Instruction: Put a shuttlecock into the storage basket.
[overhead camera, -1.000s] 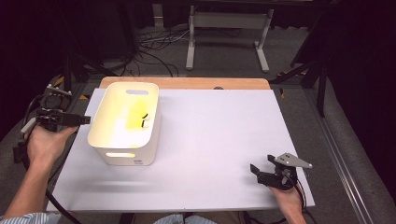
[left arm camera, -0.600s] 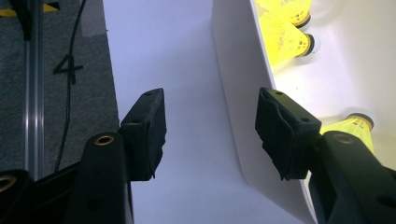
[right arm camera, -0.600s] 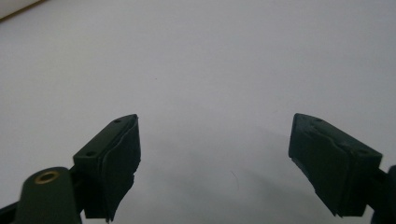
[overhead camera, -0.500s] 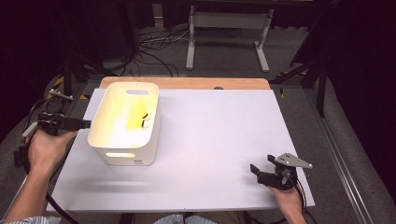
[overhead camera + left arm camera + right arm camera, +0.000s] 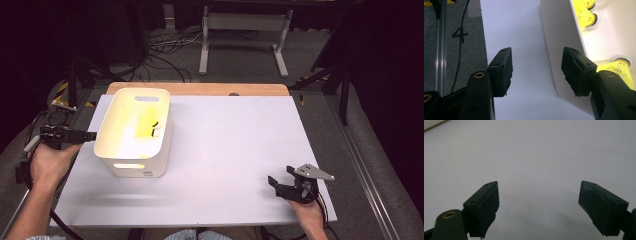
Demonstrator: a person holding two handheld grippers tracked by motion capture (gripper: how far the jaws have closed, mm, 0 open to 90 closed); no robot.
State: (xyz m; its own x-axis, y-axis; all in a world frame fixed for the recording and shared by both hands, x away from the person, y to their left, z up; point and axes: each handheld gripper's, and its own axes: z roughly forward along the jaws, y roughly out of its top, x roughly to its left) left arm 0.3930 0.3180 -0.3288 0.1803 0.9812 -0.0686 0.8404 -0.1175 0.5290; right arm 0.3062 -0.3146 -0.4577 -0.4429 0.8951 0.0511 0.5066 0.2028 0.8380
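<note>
Left gripper point(image 5: 536, 72) open, nothing grasped; white bin point(image 5: 559, 50) wall just beside its right jaw. Right gripper point(image 5: 539, 207) open, empty, well apart; left hand nearer.

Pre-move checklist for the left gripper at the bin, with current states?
1. Left gripper jaws open: ok.
2. Jaws straddle the white bin wall: cannot tell; one jaw is over the bin, contact unclear.
3. Yellow shuttlecocks inside the bin: ok.
4. Bin upright on the white board: ok.
5. Right gripper open, apart from the bin: ok.
</note>
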